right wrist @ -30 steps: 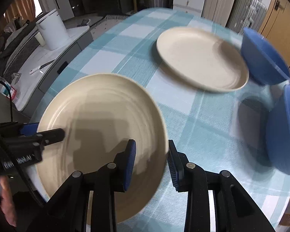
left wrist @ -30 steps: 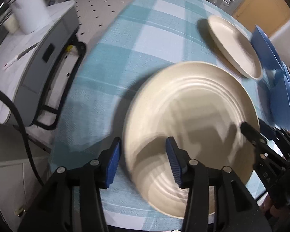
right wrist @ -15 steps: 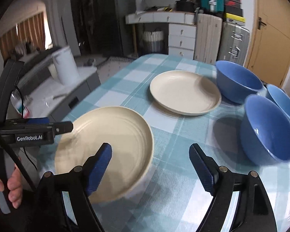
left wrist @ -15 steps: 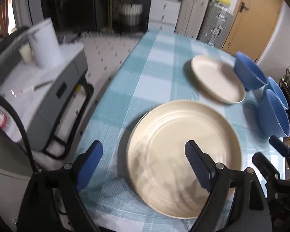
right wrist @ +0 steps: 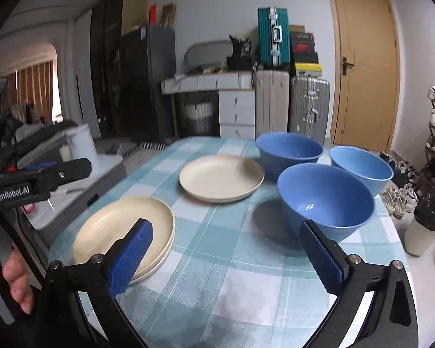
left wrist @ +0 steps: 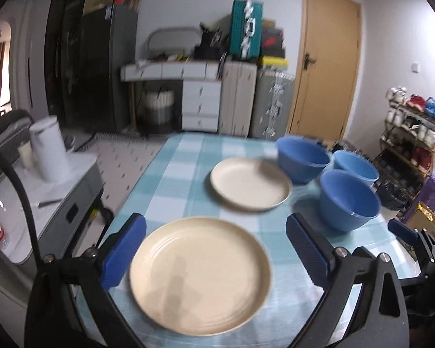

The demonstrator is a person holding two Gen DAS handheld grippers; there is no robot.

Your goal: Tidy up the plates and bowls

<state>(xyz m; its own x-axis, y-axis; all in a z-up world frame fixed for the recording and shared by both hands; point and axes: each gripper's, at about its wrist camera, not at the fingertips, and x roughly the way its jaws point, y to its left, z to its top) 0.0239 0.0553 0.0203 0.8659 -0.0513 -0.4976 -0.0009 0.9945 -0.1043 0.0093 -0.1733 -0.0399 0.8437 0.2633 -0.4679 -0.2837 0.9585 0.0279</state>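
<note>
A cream plate stack lies at the near left of the checked table. A second cream plate lies farther back in the middle. Three blue bowls stand at the right: a near one, a far left one, and a far right one. My left gripper is open and empty, raised above the near plates. My right gripper is open and empty above the table's front, between the plate stack and the near bowl.
The blue-and-white checked tablecloth covers the table. A grey side cabinet with a white kettle stands to the left. Suitcases, drawers and a door stand behind. A shoe rack and bags are at the right.
Both grippers opened wide, let go of the near cream plate and pulled back and up. The plate now rests on the table at the near left.
</note>
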